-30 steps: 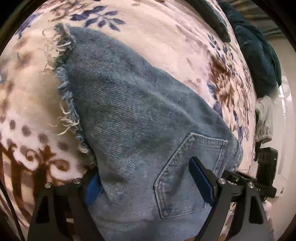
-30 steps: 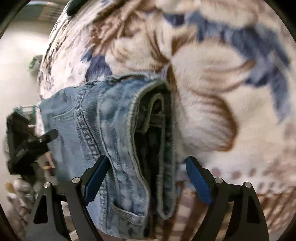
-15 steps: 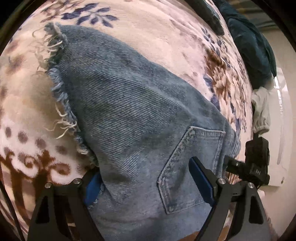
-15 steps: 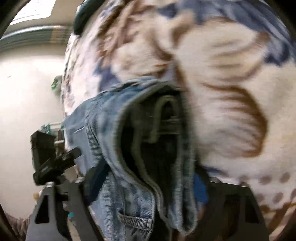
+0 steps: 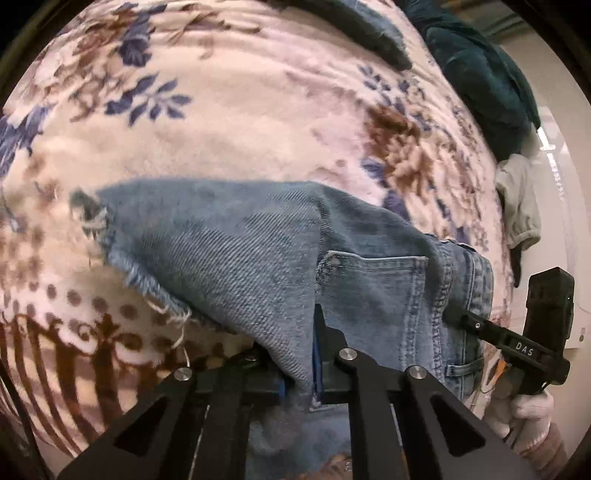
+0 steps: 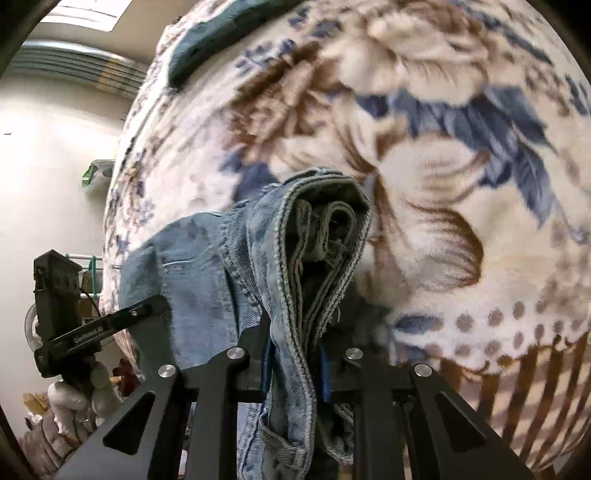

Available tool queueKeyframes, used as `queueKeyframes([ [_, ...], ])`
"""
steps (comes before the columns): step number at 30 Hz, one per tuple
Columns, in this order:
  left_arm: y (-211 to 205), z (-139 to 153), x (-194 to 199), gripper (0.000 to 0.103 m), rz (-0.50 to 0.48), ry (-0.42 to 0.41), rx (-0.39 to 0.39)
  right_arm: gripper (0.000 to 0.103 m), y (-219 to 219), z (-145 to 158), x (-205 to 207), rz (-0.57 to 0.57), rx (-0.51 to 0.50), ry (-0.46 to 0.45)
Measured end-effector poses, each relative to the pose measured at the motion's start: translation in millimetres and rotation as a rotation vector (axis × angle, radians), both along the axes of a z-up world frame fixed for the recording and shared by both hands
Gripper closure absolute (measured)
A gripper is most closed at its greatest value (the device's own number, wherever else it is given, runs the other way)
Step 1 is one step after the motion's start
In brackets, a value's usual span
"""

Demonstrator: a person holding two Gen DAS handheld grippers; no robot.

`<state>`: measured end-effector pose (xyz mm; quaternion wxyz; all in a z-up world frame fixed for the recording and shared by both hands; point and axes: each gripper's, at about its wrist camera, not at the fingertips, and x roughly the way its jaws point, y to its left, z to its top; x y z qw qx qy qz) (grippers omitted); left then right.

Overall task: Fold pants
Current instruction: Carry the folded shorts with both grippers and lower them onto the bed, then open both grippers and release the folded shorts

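Observation:
The blue denim pants [image 5: 258, 251] with a frayed hem lie on a floral blanket [image 5: 240, 122] and are lifted at their near edge. My left gripper [image 5: 301, 365] is shut on a fold of the denim beside the back pocket [image 5: 373, 291]. My right gripper [image 6: 295, 354] is shut on the bunched waistband [image 6: 317, 236], whose layers hang between the fingers. Each gripper shows in the other's view: the right one [image 5: 509, 343] at the pants' right edge, the left one [image 6: 99, 328] at their left edge.
A dark teal garment [image 5: 480, 74] and a pale cloth [image 5: 517, 206] lie at the blanket's far right edge. A dark blue cloth [image 5: 369, 33] lies at the far side. The blanket [image 6: 461, 184] stretches beyond the pants. A wall and clutter are left of the bed [image 6: 55, 184].
Both grippers have closed on the denim. The near edge of the pants has risen off the blanket and the frayed leg has been drawn toward me.

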<state>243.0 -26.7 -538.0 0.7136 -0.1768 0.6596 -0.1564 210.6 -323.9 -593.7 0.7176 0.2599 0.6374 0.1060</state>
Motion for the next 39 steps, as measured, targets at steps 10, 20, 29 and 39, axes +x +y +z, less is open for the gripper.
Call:
queueKeyframes([
  [10,8.8,87.5,39.2,0.096,0.029,-0.142,-0.050,0.083,13.9,90.3,29.4,0.024,-0.014,-0.142],
  [20,0.9,161.0,209.7,0.096,0.065,-0.280,0.001,0.083,1.5,168.0,199.1,0.088,0.053,-0.297],
  [29,-9.6,113.2,427.6,0.095,0.052,-0.272,0.069,0.083,-16.7,129.6,450.0,0.130,0.102,-0.271],
  [39,-20.8,0.0,508.1,0.085,-0.085,-0.104,0.203,0.069,-57.3,2.6,546.3,0.064,0.064,-0.058],
])
